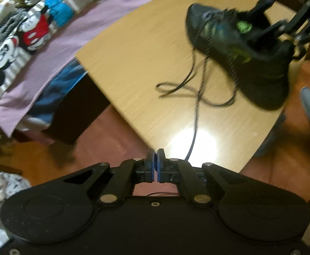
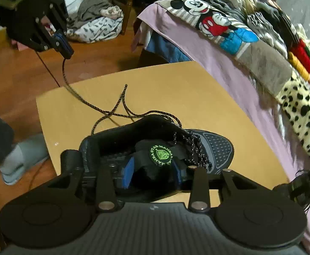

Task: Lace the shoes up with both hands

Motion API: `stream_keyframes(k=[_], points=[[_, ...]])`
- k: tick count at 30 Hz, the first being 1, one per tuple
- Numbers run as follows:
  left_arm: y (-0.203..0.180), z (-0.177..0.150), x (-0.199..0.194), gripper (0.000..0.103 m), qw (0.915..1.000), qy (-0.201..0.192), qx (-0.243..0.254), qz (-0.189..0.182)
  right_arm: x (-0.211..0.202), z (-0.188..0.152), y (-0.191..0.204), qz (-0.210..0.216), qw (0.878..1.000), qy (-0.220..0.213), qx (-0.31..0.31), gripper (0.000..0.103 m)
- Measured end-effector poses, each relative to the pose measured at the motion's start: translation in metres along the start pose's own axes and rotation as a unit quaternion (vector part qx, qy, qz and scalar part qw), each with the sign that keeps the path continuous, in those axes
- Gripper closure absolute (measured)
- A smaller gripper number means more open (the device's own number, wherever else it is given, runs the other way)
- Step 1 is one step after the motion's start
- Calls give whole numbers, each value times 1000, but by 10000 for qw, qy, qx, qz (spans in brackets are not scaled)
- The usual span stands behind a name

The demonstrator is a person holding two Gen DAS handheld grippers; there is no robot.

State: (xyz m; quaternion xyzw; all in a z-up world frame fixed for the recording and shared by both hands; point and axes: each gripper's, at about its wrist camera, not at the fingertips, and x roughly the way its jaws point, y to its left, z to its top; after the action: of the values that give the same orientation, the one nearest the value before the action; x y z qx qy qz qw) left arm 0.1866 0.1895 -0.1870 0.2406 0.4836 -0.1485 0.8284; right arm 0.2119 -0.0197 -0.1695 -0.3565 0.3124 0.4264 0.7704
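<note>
wooden counter (image 2: pixel 159 85) bore the shoe (image 2: pixel 214 146); left tool (image 2: pixel 66 52) clamped the lace (image 2: pixel 74 93); right tool (image 2: pixel 152 174) stood apart around its tongue (image 2: pixel 161 154), tips hidden.

A round green badge (image 2: pixel 161 155) on the tongue (image 2: pixel 155 155) of the black shoe (image 2: pixel 216 148) carries a ring of lettering around a shield emblem. It seems to read "STAR MANIA", though the letters are small. No other text is legible.
</note>
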Motion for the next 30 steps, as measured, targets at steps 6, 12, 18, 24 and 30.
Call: stream_keyframes(k=[6, 12, 18, 24, 30], points=[[-6, 2, 7, 103, 9987, -84, -176, -473, -4, 1, -7, -49, 9997, -136, 183, 98], [3, 6, 3, 96, 9951, -352, -734, -568, -11, 0, -24, -91, 9980, -290, 557, 99], [27, 13, -3, 79, 9751, -937, -1851, -778, -15, -3, -35, 45, 9948, -399, 934, 98], [36, 27, 0, 79, 9522, -1313, -2502, -1159, -19, -6, -44, 96, 9911, -503, 1231, 98], [45, 29, 42, 79, 9172, -842, -3657, -1336, -21, -8, -53, 154, 9868, -618, 1487, 97]])
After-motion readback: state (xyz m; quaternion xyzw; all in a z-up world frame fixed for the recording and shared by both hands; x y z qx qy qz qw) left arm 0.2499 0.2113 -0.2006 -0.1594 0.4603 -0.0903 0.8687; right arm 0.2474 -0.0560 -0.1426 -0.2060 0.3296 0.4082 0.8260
